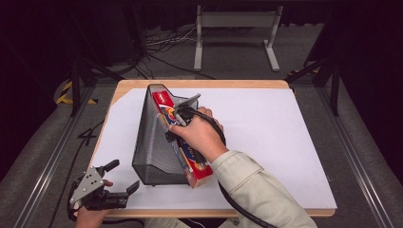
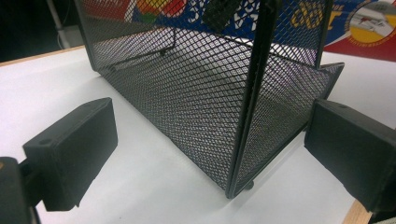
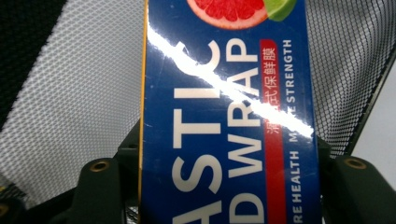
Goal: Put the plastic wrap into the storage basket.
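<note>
The right gripper point(image 1: 177, 124) clamps a long plastic wrap box point(image 1: 190, 156), which lies slanted along the right side of the black mesh file holder point(image 1: 152, 142), its far end inside the holder and its near end poking past the holder's front corner, probably resting on the white table sheet point(image 1: 275, 142). The left gripper point(image 1: 124, 176) hovers at the table's near-left edge, jaws wide with nothing between them, facing the holder's near corner. Bare sheet lies to the right.
</note>
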